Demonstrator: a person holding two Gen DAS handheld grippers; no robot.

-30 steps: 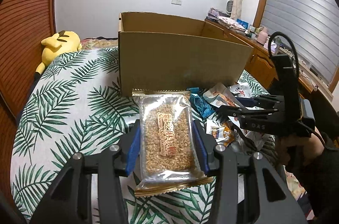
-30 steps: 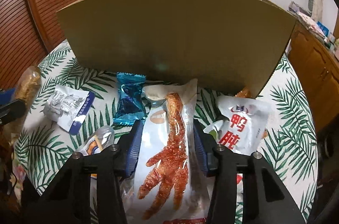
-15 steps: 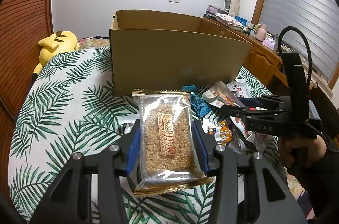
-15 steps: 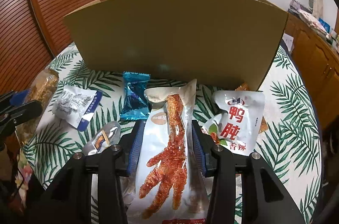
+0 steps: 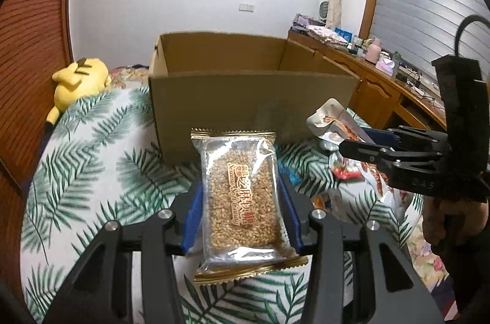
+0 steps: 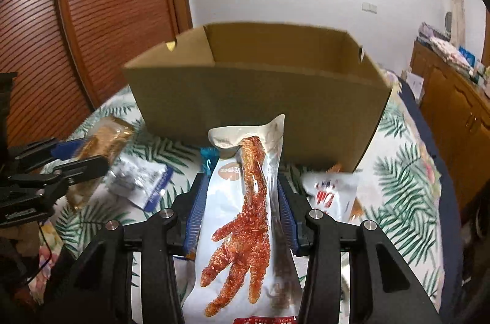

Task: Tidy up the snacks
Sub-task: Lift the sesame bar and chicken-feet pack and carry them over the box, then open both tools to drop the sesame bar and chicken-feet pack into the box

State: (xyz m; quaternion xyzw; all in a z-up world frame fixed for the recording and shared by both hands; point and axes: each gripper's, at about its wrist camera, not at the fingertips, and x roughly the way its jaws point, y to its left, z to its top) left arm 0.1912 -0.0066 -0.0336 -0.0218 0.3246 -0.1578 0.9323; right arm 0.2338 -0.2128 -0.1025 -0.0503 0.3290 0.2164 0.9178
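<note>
Bed point(image 5: 92, 140) with palm-leaf cover: far and right edges cut off or hidden by the box; near edge hidden under both tongs.

Cardboard box point(image 5: 251, 100), open-topped, flaps not seen, is set toward the far side of the bed. Its floor is hidden by the near wall in both views, so contents cannot be told.

Yellow plush toy point(image 5: 79, 81) is seen at the bed's far left edge, against the slatted wall; partly cut off by the cover's fold.

Chicken-foot packet point(image 6: 245, 216): long white pouch, red-brown foot printed or showing down its middle, top end curled. It is pinched at its sides by the right tongs point(image 6: 242, 213), lifted off the bed, in front of the box's near wall. Lower end cut off by the frame.

Sesame-candy packet point(image 5: 242, 201): clear wrapper, gold crimped ends, tan grain block, red label. It is pinched between the blue pads of the left tongs point(image 5: 242, 213), clear of the bed, short of the box.

Loose packets on the bed by the box's near wall are blurred: a white-and-red pouch point(image 6: 330, 192), a grey-and-blue sachet point(image 6: 137, 183), a blue wrapper point(image 6: 208, 158) mostly hidden behind the held pouch. Print not legible.
</note>
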